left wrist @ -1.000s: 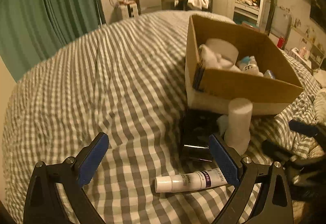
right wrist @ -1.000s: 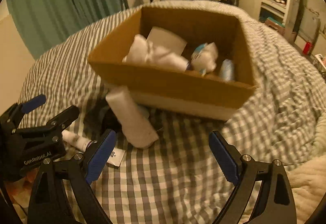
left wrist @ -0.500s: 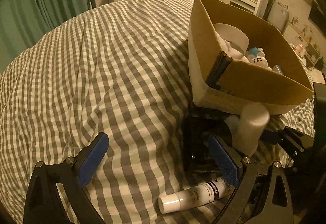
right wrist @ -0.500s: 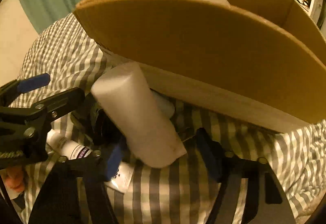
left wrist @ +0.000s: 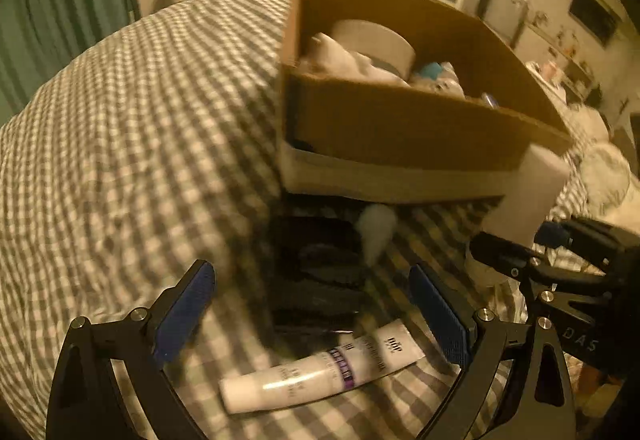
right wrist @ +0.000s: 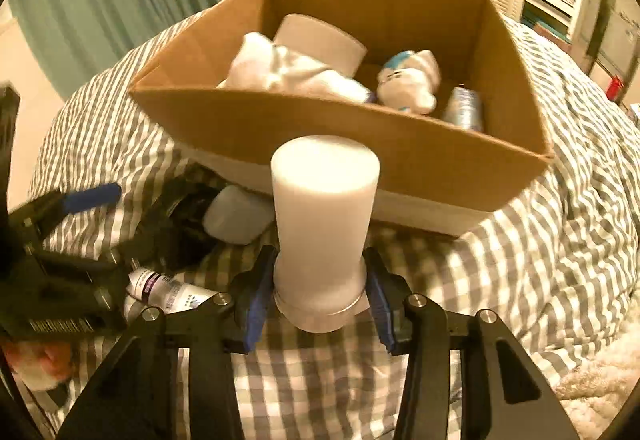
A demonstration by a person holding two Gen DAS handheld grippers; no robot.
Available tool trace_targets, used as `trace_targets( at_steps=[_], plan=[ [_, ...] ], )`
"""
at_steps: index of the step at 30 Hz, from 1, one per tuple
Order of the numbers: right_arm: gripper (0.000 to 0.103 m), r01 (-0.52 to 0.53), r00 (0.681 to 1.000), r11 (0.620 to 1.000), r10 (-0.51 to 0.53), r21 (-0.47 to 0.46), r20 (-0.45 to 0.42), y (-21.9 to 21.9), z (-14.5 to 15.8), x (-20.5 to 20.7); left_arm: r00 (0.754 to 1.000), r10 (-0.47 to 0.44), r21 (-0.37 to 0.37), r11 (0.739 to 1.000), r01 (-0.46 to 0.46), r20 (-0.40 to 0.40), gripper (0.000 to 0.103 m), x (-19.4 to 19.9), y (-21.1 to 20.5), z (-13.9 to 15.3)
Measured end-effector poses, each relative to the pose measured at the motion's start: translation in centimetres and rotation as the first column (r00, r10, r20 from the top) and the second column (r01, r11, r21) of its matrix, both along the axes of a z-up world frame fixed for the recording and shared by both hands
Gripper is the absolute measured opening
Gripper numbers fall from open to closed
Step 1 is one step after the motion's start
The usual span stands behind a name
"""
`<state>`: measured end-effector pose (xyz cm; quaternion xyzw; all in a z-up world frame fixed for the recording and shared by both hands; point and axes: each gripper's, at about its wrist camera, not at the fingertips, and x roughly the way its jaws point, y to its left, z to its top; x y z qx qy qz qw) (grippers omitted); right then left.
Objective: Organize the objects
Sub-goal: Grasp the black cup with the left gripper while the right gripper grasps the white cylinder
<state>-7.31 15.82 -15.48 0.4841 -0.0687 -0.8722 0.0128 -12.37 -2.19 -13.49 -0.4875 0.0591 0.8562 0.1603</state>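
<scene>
My right gripper (right wrist: 320, 294) is clamped on the base of the white cylinder bottle (right wrist: 324, 216), its long axis running up the frame centre toward the cardboard box (right wrist: 400, 160), while my left gripper (left wrist: 312, 314) hangs spread wide above the tube (left wrist: 320, 372) lying crosswise at lower centre.

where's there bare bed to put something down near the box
Free: the checked bedspread left of the cardboard box, and the stretch right of its front corner. Crowded: the strip before the box, with a dark pouch, white tube and small white bottle.
</scene>
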Motion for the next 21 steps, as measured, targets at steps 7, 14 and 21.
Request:
trace_targets(
  at_steps=[7,14,21],
  plan=[
    [0.043,-0.012,1.0,1.0,0.012,0.003,0.006,-0.4,-0.4,0.3,0.995,0.004,-0.012,1.0,-0.003,0.102,0.049,-0.8,0.5,-2.1],
    [0.044,0.001,1.0,1.0,-0.001,0.003,0.001,-1.1,-0.6,0.2,0.999,-0.001,-0.025,1.0,0.002,0.047,0.049,0.8,0.4,-0.2],
    [0.044,0.007,0.999,1.0,-0.006,0.022,-0.042,-1.7,1.5,1.7,1.0,-0.001,-0.019,1.0,0.0,-0.014,0.049,3.5,-0.1,3.0]
  ],
)
